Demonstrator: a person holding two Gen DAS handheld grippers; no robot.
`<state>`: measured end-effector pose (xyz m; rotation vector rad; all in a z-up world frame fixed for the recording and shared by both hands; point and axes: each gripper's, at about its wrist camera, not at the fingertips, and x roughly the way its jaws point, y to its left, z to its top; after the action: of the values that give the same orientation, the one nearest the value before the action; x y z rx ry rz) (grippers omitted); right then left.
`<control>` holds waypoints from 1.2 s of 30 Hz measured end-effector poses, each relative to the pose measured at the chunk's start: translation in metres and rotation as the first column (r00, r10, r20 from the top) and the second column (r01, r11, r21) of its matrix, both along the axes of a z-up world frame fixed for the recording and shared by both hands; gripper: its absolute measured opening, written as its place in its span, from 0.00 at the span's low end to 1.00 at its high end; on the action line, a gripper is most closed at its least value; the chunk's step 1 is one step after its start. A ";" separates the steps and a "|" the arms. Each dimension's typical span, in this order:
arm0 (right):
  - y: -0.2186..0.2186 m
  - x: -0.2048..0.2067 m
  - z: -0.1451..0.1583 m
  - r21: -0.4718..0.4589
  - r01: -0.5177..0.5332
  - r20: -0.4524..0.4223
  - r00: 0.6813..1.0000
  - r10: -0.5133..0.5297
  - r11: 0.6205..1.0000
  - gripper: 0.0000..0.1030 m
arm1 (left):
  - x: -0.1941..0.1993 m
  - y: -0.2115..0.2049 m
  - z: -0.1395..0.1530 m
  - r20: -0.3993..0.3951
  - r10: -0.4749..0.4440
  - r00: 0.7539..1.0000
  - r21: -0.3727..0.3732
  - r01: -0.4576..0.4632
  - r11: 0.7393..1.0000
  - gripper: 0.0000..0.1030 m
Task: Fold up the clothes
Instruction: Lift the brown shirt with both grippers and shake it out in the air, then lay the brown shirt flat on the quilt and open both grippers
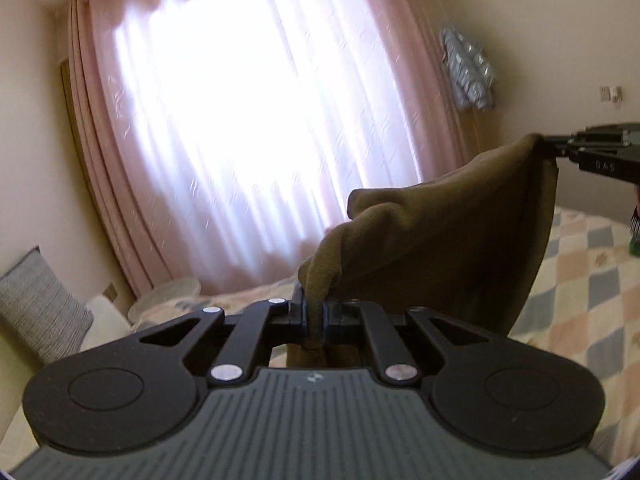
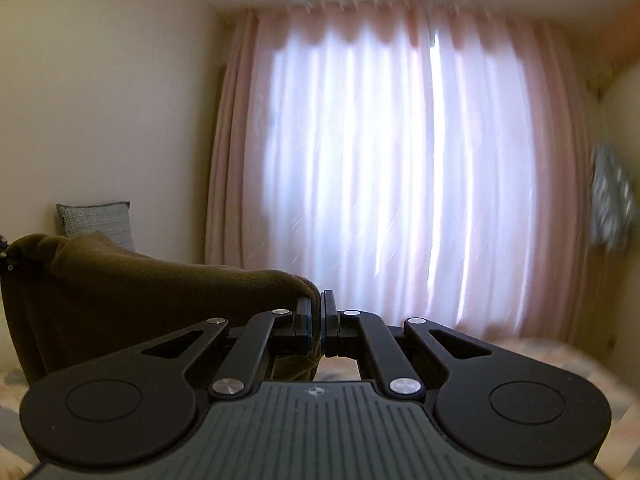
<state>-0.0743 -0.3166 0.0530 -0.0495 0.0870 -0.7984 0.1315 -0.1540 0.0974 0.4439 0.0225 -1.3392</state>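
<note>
Left gripper [image 1: 316, 316] and right gripper [image 2: 316, 320] jaws clamped on garment [image 1: 440, 240], lifted over bed [image 1: 580, 272]; next, spread flat.

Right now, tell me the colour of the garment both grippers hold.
Olive brown garment, plain; clearest in the left wrist view.

The left gripper [image 1: 315, 307] is held up and level, its jaws pinched tight on a bunched edge of olive cloth [image 1: 440, 248]. The right gripper [image 2: 316, 312] (off to the left one's right) is clamped likewise on the far corner.
</note>
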 end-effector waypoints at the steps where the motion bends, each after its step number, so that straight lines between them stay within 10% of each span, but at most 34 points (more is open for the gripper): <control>1: 0.000 -0.022 0.008 -0.032 0.002 -0.013 1.000 -0.002 0.999 0.02 | -0.021 0.000 0.002 0.004 -0.001 1.000 -0.011 0.001 1.000 0.06; 11: -0.003 -0.198 0.038 -0.149 0.016 -0.129 0.991 -0.035 0.989 0.02 | -0.175 -0.004 0.027 -0.014 -0.062 0.998 -0.095 0.060 0.994 0.07; 19: -0.042 -0.251 0.050 -0.151 0.056 -0.178 0.980 -0.083 0.987 0.02 | -0.208 -0.092 0.039 -0.023 -0.142 0.990 -0.005 0.142 0.990 0.07; 25: -0.142 -0.209 -0.024 0.008 0.113 -0.322 0.941 -0.104 0.994 0.02 | -0.173 -0.248 -0.057 -0.103 -0.125 0.987 0.237 0.146 0.960 0.16; 29: -0.238 -0.164 -0.116 0.216 0.233 -0.441 0.890 -0.118 0.948 0.05 | -0.137 -0.367 -0.157 -0.106 0.022 0.994 0.461 0.029 0.887 0.31; 31: -0.281 -0.144 -0.165 0.333 0.329 -0.497 0.857 -0.132 0.883 0.35 | -0.113 -0.393 -0.192 -0.104 0.072 0.992 0.520 -0.007 0.854 0.30; 36: -0.299 -0.150 -0.228 0.483 0.431 -0.471 0.862 -0.188 0.762 0.70 | -0.054 -0.383 -0.263 -0.359 0.189 0.914 0.611 0.077 0.788 0.39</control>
<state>-0.2243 -0.6161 -0.1752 0.3968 0.7465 -1.0688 0.0775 -0.5368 -0.1660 0.7003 0.8428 -1.3239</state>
